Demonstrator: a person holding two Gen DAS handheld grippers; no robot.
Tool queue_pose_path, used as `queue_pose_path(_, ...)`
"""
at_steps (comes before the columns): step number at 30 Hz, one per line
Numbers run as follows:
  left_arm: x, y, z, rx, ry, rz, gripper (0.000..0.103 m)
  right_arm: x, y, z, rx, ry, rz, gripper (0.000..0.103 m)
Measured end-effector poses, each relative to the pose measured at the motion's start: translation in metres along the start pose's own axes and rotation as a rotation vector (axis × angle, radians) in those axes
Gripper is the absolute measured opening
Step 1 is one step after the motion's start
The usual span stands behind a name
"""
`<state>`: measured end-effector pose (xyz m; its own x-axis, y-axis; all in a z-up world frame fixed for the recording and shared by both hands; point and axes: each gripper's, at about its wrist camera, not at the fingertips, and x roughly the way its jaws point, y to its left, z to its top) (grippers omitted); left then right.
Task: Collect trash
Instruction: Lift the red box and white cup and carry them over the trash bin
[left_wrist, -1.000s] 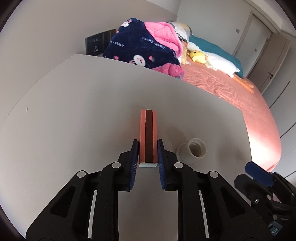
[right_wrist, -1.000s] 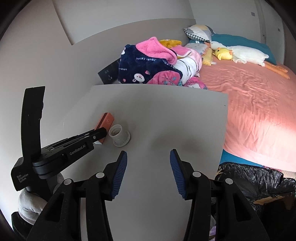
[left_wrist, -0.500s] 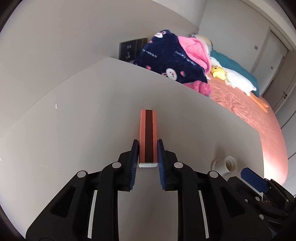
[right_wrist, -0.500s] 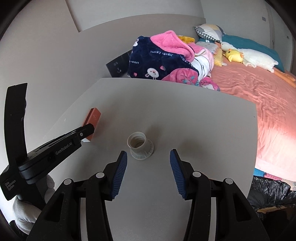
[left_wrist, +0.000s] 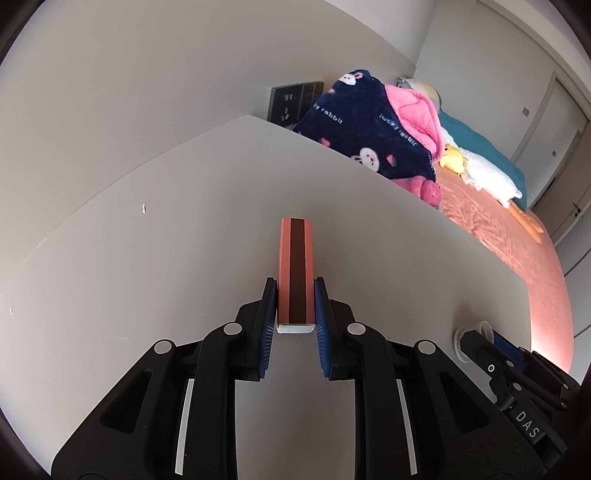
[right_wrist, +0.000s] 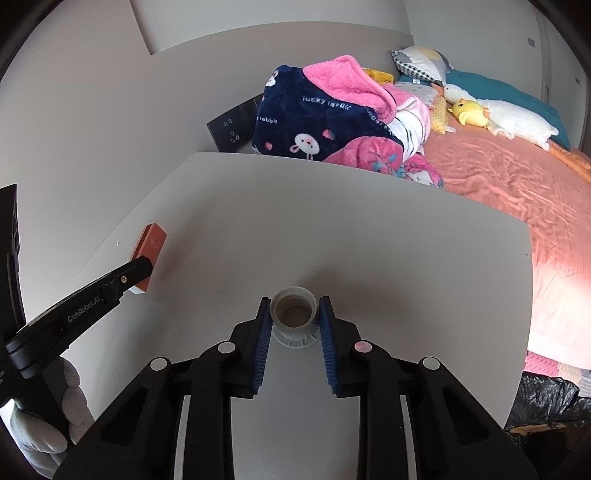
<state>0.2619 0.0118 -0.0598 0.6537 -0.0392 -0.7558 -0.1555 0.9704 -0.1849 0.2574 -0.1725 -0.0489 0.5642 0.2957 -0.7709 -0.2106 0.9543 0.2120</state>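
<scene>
While the left gripper (left_wrist: 295, 314) clamps the orange box (left_wrist: 295, 271) above the table (right_wrist: 369, 240), the right gripper (right_wrist: 294, 321) has just closed on the white cap (right_wrist: 294, 317); its rounded, flared sides could squirt free.

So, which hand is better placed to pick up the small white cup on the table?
The right. Its jaws have just been closing on the white cup, which stands between them. The left gripper already holds the orange box.
</scene>
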Motion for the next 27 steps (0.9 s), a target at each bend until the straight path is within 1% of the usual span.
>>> queue_pose_path(3,-0.002,-0.001,-0.001,0.005,-0.002,-0.003,0.019,-0.003,0.001,-0.001,-0.015,-0.005,-0.009,0.026)
queue_pose_path(14,-0.009,-0.02,-0.008,0.045,-0.001,-0.029,0.019,-0.022,-0.009,-0.006,0.007,-0.004,0.02,0.026)
queue_pose_path(19,-0.02,-0.031,-0.017,0.071,0.001,-0.037,0.019,-0.038,-0.014,-0.01,0.016,-0.019,0.022,0.026)
queue_pose_path(22,-0.029,-0.037,-0.022,0.077,0.003,-0.055,0.019,-0.05,-0.015,-0.013,0.018,-0.031,0.027,0.026)
queue_pose_path(27,-0.048,-0.048,-0.029,0.097,-0.012,-0.066,0.019,-0.072,-0.017,-0.02,0.022,-0.047,0.037,0.026)
